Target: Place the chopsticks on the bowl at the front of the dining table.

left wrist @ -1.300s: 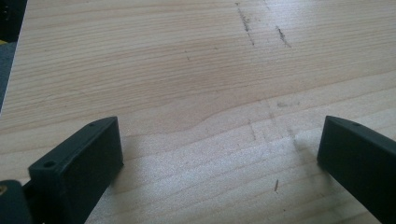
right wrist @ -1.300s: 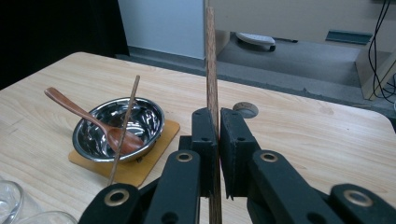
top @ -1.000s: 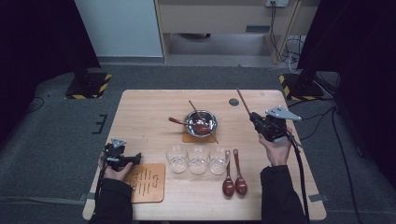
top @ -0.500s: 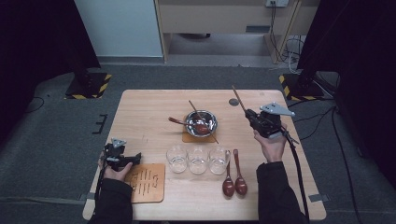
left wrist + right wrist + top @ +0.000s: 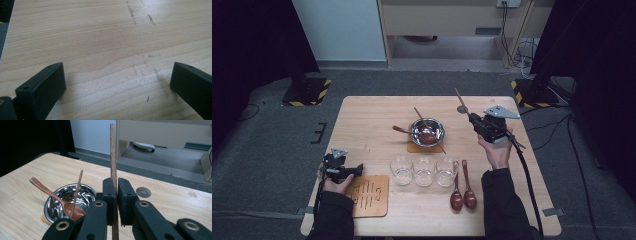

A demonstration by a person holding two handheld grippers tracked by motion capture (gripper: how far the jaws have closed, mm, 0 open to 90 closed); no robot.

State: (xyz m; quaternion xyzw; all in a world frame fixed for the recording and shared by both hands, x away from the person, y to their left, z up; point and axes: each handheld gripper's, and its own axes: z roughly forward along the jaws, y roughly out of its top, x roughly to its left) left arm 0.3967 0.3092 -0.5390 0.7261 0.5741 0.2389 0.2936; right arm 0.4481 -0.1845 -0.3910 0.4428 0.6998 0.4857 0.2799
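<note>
My right gripper (image 5: 474, 120) is raised over the table's right side, right of the metal bowl (image 5: 427, 132). It is shut on a long wooden stick (image 5: 460, 100) that slants up and away to the left. In the right gripper view the stick (image 5: 112, 150) rises straight between the closed jaws of the right gripper (image 5: 117, 192), and the bowl (image 5: 85, 193) holds a wooden spoon (image 5: 50, 192) and a thin stick (image 5: 78, 186). My left gripper (image 5: 360, 169) lies at the table's near left, beside a wooden mat (image 5: 368, 195). In the left gripper view it (image 5: 117, 82) stands open over bare wood.
Three empty glasses (image 5: 424, 171) stand in a row in front of the bowl. Two dark wooden spoons (image 5: 463, 192) lie to their right. A round hole (image 5: 462, 108) is in the tabletop behind the right gripper. The bowl rests on a cork coaster (image 5: 416, 147).
My right gripper has shifted a little to the left, toward the bowl, carrying the stick. The left gripper has stayed where it was.
</note>
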